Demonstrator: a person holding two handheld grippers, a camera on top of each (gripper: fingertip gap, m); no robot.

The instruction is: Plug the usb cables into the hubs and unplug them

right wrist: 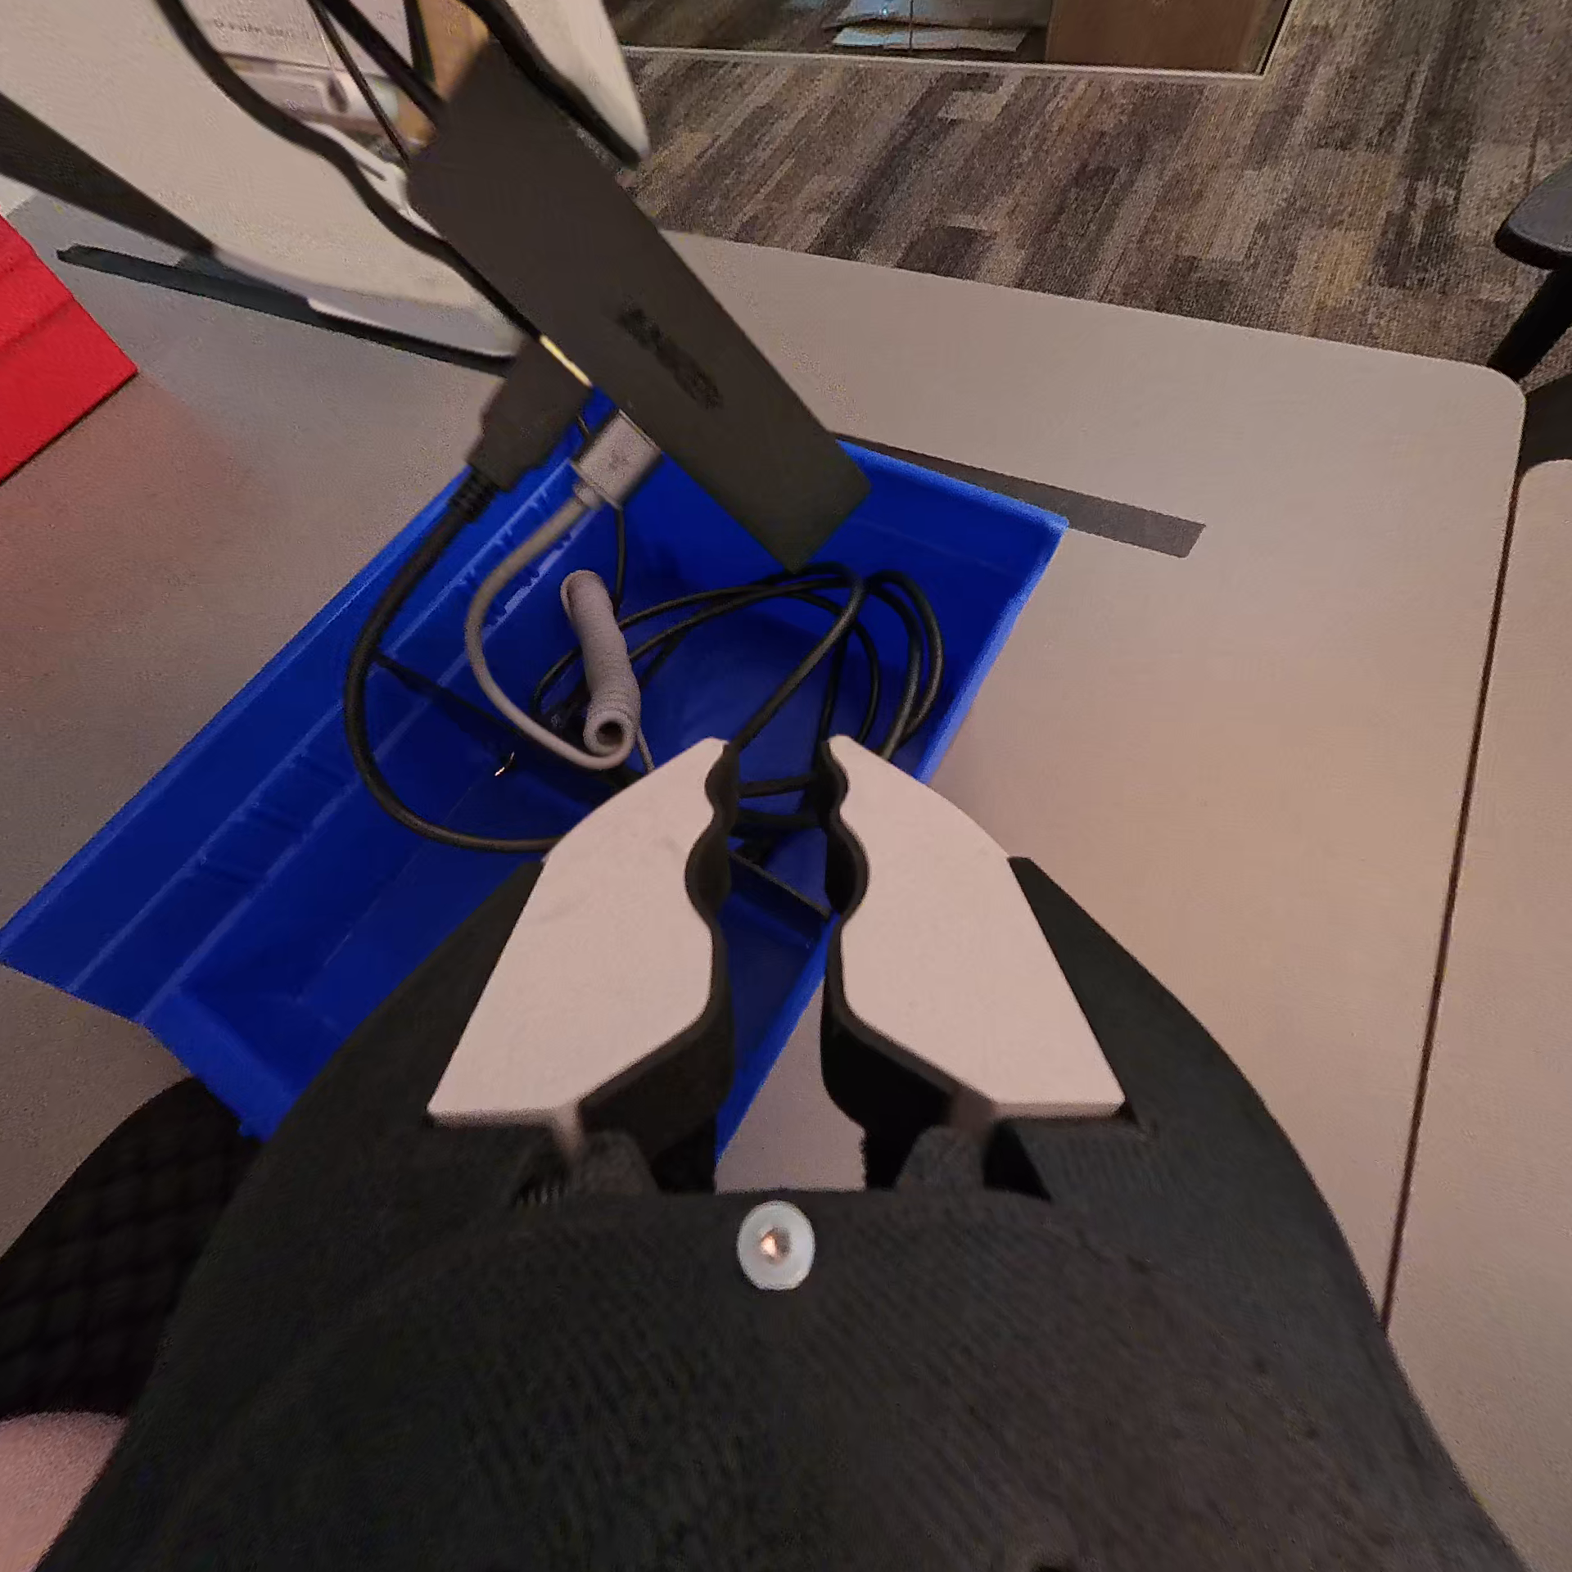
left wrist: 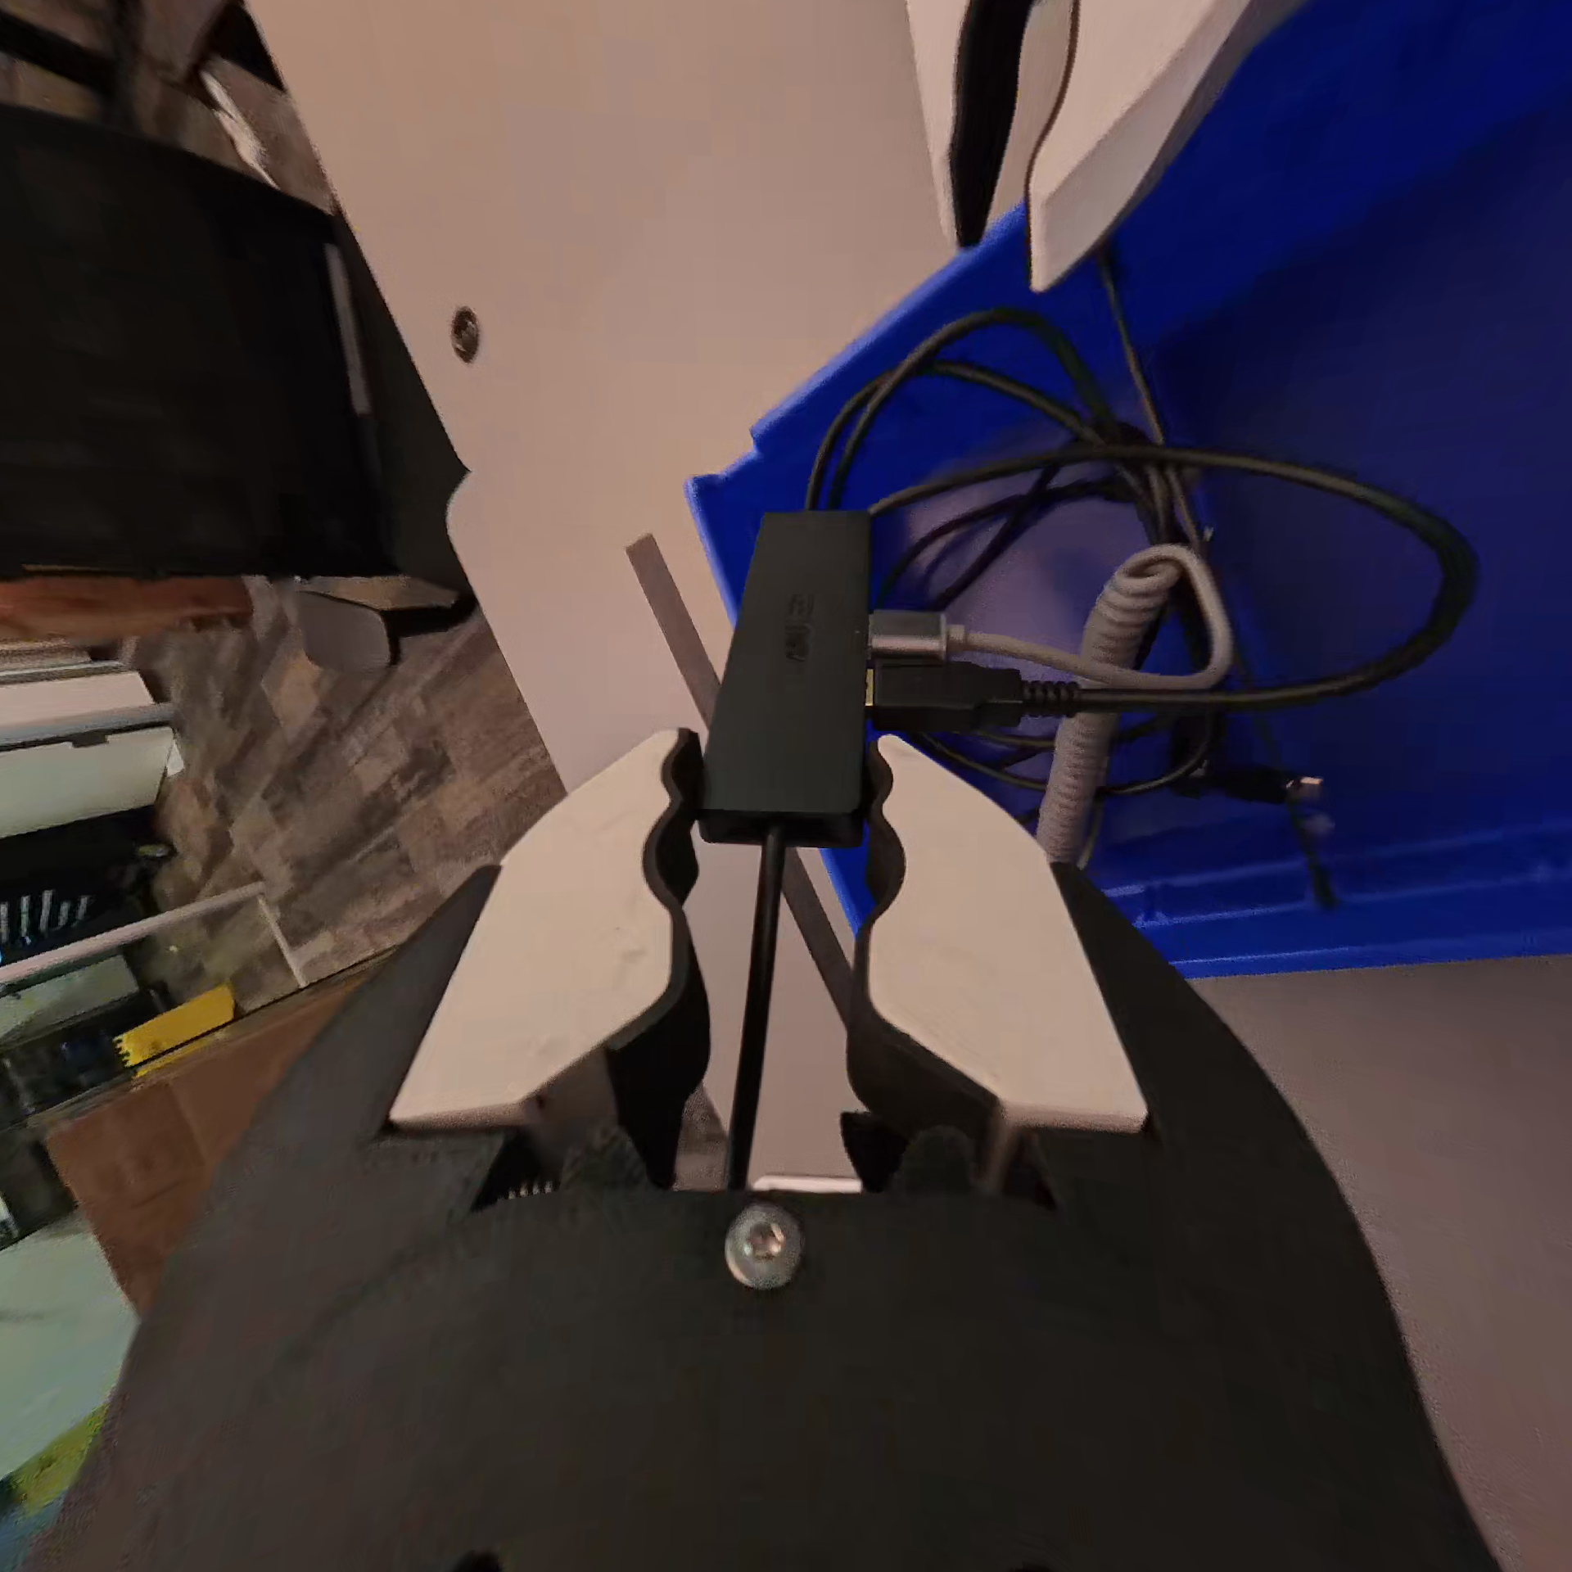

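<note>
- The left hand-held gripper [left wrist: 784, 787] clamps the near end of a black hub [left wrist: 787, 672]; its two fingers press on the hub's two long sides.
- The hub is held in the air, above the edge of a blue bin [left wrist: 1327, 476] that stands on the grey bench [left wrist: 646, 255].
- The hub's own thin black lead [left wrist: 757, 1004] comes out of the gripped end and runs back between the fingers.
- Two plugs sit in the ports on one side of the hub, just beside each other: a silver plug [left wrist: 910, 634] on a grey cable [left wrist: 1106, 672], partly coiled, and a black plug [left wrist: 944, 693] on a black cable [left wrist: 1361, 578].
- Both cables hang down into the bin, where they lie in loose loops with other black wires.
- The right hand-held gripper [right wrist: 774, 766] holds nothing; its fingers stand a little apart, with a narrow gap between the tips.
- It hovers over the near part of the bin [right wrist: 213, 893], below the hub [right wrist: 629, 340], not touching the cables.
- From this side the hub is tilted, and the plugs point downward to the bin.
- A red thing [right wrist: 42, 357] lies on the bench at the left edge; I cannot tell what it is.
</note>
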